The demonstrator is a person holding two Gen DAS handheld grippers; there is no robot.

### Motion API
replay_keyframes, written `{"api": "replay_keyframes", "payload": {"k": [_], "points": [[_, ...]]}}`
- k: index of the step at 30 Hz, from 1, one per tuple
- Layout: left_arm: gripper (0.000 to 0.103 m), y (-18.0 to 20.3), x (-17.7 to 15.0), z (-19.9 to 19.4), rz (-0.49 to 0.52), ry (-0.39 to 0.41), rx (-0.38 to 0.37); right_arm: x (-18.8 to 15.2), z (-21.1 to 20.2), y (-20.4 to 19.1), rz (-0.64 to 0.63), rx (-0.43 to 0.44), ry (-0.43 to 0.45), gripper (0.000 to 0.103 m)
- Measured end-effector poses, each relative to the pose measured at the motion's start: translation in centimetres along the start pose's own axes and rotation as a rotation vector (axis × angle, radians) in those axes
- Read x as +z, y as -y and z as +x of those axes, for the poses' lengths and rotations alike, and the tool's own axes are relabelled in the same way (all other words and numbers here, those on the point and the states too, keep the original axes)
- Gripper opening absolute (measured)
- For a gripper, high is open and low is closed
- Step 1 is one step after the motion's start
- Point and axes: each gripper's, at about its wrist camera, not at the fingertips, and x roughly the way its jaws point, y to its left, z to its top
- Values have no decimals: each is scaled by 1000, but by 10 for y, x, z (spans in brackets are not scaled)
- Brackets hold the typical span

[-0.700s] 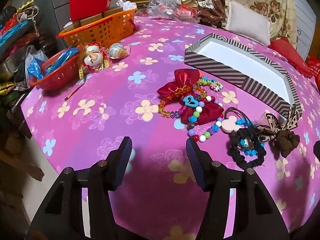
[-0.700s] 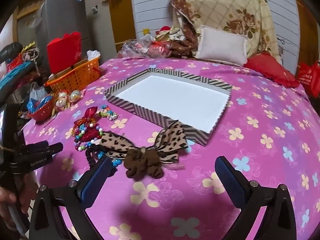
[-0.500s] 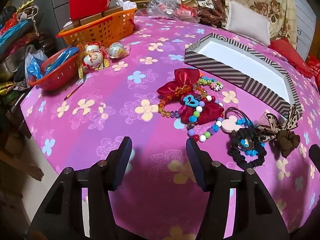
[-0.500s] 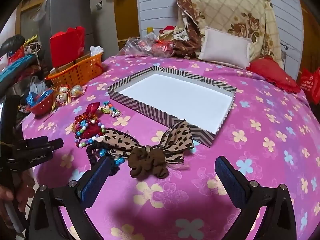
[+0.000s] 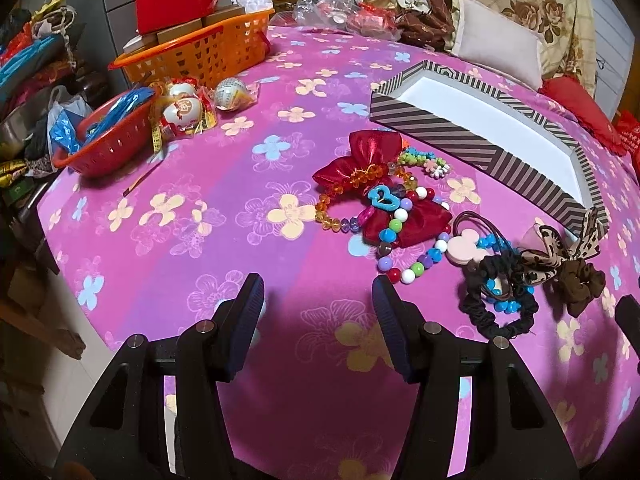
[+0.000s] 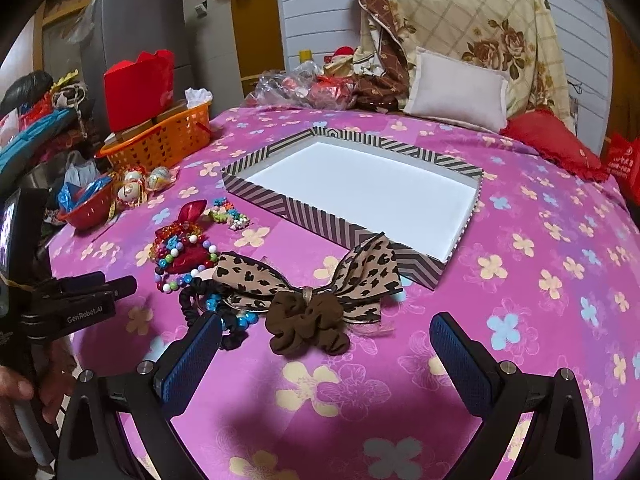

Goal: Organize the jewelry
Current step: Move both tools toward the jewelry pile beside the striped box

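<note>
Both claws hang open and empty, the left claw less wide than the right claw, above hair ties and bracelets heaped beside a striped box on the table

Field notes, both hands. My left gripper pointed steeply downward, jaws parted to a moderate gap, nothing between the dark pads. From the right wrist camera I could see the same left gripper at the left edge, black-bodied, held out roughly level in that picture, with my left hand wrapped round its handle low in the corner. My right gripper tilted downward less sharply, jaws spread very wide, blue-faced pads bare and gripping nothing. Neither gripper touched any object.
</note>
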Motion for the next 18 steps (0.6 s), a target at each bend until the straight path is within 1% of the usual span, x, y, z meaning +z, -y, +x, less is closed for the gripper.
{"api": "replay_keyframes", "payload": {"k": [3, 6, 8, 13, 18], "points": [[56, -1, 0, 1, -3, -3, -1, 0, 3, 1, 5, 3, -29, 103], [56, -2, 0, 2, -5, -5, 1, 0, 6, 3, 12, 3, -36, 103], [56, -3, 0, 3, -8, -9, 1, 0, 6, 3, 14, 4, -31, 103], [56, -4, 1, 5, -13, -17, -3, 1, 7, 0, 27, 14, 20, 103], [56, -5, 2, 6, -8, -13, 0, 1, 8, 2, 23, 1, 19, 103]]}}
